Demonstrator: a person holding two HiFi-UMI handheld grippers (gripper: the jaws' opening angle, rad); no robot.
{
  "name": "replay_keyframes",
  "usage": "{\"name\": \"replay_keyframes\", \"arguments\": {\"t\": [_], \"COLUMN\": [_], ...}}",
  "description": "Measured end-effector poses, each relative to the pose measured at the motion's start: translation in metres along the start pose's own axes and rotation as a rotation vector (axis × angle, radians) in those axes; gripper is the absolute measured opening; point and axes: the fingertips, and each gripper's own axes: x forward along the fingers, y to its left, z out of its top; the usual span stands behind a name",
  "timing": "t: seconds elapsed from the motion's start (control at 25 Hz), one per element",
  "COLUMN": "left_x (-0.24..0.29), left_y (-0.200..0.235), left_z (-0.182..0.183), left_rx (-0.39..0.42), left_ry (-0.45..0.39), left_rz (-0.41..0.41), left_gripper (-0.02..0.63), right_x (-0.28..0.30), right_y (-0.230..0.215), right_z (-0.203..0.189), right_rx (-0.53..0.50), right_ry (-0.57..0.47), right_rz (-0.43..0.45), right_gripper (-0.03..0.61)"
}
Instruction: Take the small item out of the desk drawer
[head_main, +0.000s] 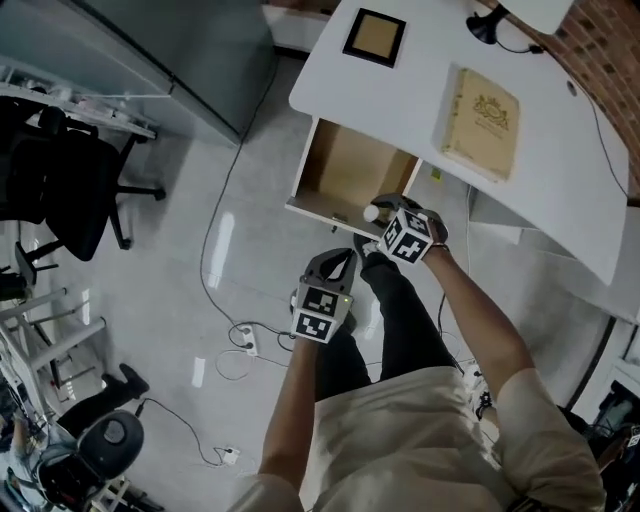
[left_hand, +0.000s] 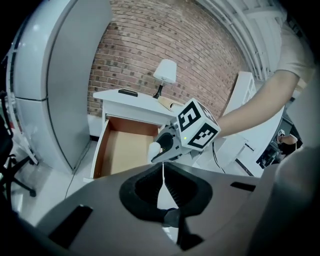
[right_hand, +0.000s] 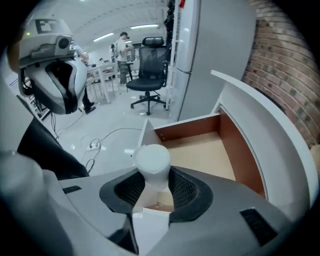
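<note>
— While the item (right_hand: 152, 161) is clamped in the right hand-held gripper (right_hand: 155, 189), what should be watched?

— The grip itself. The item, small, white and round-topped, is pinched low on its body between the ribbed pads, and its top stands clear of the jaws. It is seen over the front edge of the open drawer (head_main: 345, 165), not resting on the drawer floor, which is otherwise bare. Pressure should be held even, since a smooth round body is judged likely to be squeezed out if the pads are tightened or eased.

— How should it be carried?

— It should be raised straight up until the drawer front is cleared, and only then drawn away, so that nothing is knocked against the wood. The wrist should be turned gently, so that the item isn't tipped out of the pads.

— Where should it be put?

— That is not named by the task. A bare part of the table (head_main: 420, 60), beside the book (head_main: 480, 122), would be a fair guess.

— And the left hand-held gripper (head_main: 333, 265)?

— Its jaws are closed together on nothing. It is held lower in the head view, apart from the drawer, and is best left out of the path.
</note>
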Motion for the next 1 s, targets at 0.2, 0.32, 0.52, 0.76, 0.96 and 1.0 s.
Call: {"name": "replay_keyframes", "arguments": {"t": [0.2, 0.32, 0.52, 0.76, 0.96, 1.0], "left_x": [-0.016, -0.027, -0.046, -0.072, -0.095, -0.097], "left_y": [-0.008, -0.011, -0.023, -0.039, -0.051, -0.055], "left_z": [0.017, 0.026, 0.047, 0.061, 0.067, 0.068], "left_rx": [-0.007, -0.008, 0.001, 0.050, 0.071, 0.080], "left_ry": [-0.009, -0.009, -0.022, -0.023, -0.027, -0.024], "left_rz": [0.016, 0.016, 0.008, -0.007, -0.005, -0.005], "left_gripper": [0.021, 0.022, 0.021, 0.021, 0.021, 0.021], "right_x": [-0.034, -0.054, -0.090, -0.122, -0.146, -0.152], "right_y": [-0.010, -0.006, 0.009, 0.034, 0.056, 0.059], "right_z": [-0.006, 0.000, 0.019, 0.034, 0.046, 0.047], "right_rx": [0.202, 0.281, 0.337, 0.439, 0.508, 0.520], "right_ry": [-0.051, -0.083, -0.159, -0.220, -0.254, -0.262], "right_rz": [-0.077, -0.115, -0.172, -0.204, -0.214, -0.219], "right_gripper": [0.167, 0.167, 0.167, 0.167, 0.167, 0.167]}}
